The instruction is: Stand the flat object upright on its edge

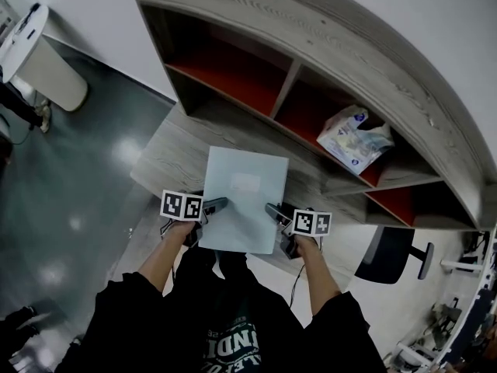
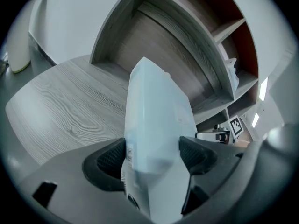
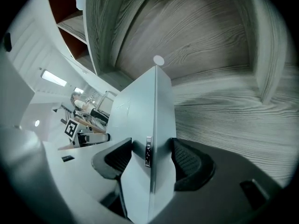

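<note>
Pale-blue flat object (image 1: 242, 196) is clamped by left gripper (image 1: 218, 205) and right gripper (image 1: 273, 210).

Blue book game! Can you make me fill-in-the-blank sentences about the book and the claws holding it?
1. The pale blue book is gripped by ____ claws at once.
2. The left claw pinches its left edge, and the right claw pinches its ____ edge.
3. Below the book is a desk made of grey ____.
4. The white packet lies in a shelf whose back is coloured ____.

Missing words: two; right; wood; red.
</note>
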### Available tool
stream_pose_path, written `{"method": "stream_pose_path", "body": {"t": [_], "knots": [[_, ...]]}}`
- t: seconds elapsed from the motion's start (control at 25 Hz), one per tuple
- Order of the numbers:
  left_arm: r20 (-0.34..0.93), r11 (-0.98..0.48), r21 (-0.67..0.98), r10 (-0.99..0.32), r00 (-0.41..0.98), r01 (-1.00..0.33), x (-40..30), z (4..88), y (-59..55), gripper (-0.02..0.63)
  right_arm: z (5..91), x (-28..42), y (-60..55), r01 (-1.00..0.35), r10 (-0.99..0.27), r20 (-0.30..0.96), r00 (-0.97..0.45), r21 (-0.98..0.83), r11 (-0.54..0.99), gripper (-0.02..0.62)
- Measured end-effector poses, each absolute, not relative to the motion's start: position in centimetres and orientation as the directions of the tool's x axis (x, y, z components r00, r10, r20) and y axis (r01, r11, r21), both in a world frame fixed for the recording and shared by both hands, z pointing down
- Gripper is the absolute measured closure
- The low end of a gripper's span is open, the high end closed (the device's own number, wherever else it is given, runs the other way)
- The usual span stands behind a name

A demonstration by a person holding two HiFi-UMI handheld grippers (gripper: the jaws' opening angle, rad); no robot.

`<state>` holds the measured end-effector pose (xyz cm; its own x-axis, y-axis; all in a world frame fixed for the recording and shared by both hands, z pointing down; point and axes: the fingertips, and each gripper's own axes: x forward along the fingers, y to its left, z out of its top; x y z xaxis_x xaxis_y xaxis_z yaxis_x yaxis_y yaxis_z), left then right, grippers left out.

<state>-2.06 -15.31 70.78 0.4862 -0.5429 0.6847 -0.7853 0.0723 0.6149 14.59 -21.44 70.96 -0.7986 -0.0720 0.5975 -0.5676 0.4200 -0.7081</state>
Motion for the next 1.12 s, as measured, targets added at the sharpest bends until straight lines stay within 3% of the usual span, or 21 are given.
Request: {"method": "stream_pose_path", "body": {"t": [1.12], "knots": [[0.615,-0.176,0.476,-0.634,0.469,-0.862,-0.4,63.6,-17.8,0.236,64.5,16.6,-22.8,-0.548,-0.205,0.546,-0.812,-0.595,0.588,0.345]]}}
